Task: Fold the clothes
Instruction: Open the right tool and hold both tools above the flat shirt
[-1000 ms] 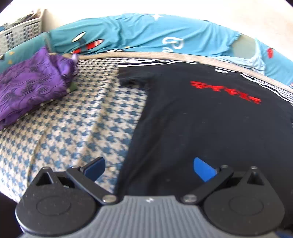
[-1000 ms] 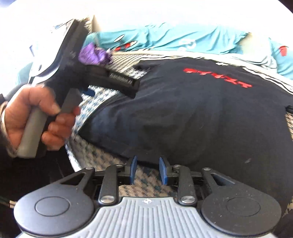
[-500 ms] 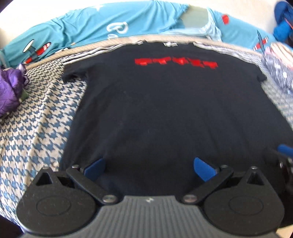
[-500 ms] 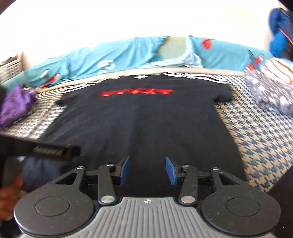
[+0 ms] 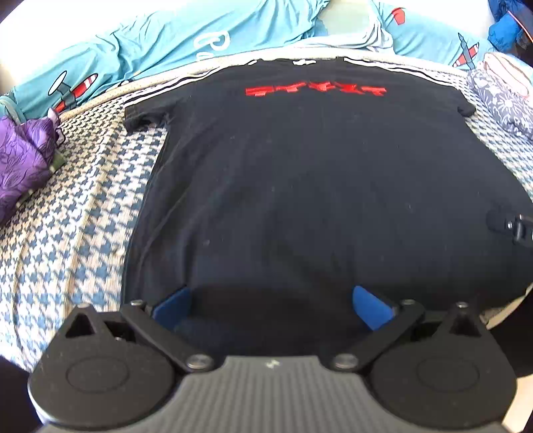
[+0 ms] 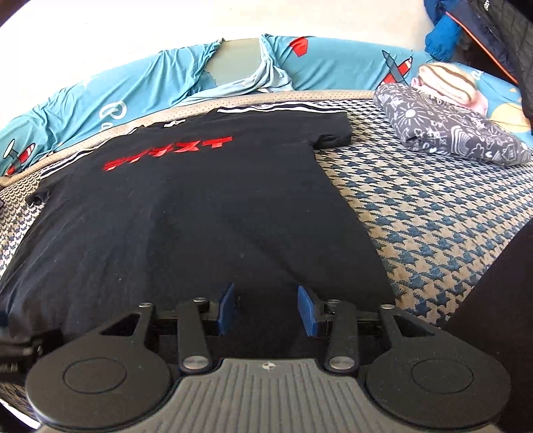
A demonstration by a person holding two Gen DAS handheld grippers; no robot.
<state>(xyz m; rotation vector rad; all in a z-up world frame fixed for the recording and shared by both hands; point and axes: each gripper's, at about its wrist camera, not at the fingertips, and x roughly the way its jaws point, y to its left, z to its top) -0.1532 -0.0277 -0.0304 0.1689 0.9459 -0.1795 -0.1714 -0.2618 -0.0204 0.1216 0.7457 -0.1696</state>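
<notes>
A black T-shirt [image 5: 316, 183] with red lettering lies flat on the houndstooth bed cover [image 5: 83, 216], collar at the far side, hem nearest me. My left gripper [image 5: 273, 303] hangs open and wide over the hem's left half, nothing pinched. In the right wrist view the same T-shirt [image 6: 183, 216] spreads ahead. My right gripper [image 6: 266, 309] is over the hem's right part. Its jaws are partly apart and closing; only flat cloth lies below the pads, none gripped. The right gripper's tip [image 5: 513, 226] shows at the left view's right edge.
A purple garment [image 5: 23, 160] lies bunched at the left. A folded grey patterned cloth [image 6: 449, 133] and a striped pink one [image 6: 446, 80] rest at the far right. A teal airplane-print sheet [image 6: 133, 90] runs along the back. A dark jacket [image 6: 493, 30] hangs at the upper right.
Both views have swung rightwards and now face the shirt squarely. The right gripper's pads stand wider apart than a second ago. The hand with the left gripper has slid out of the right view.
</notes>
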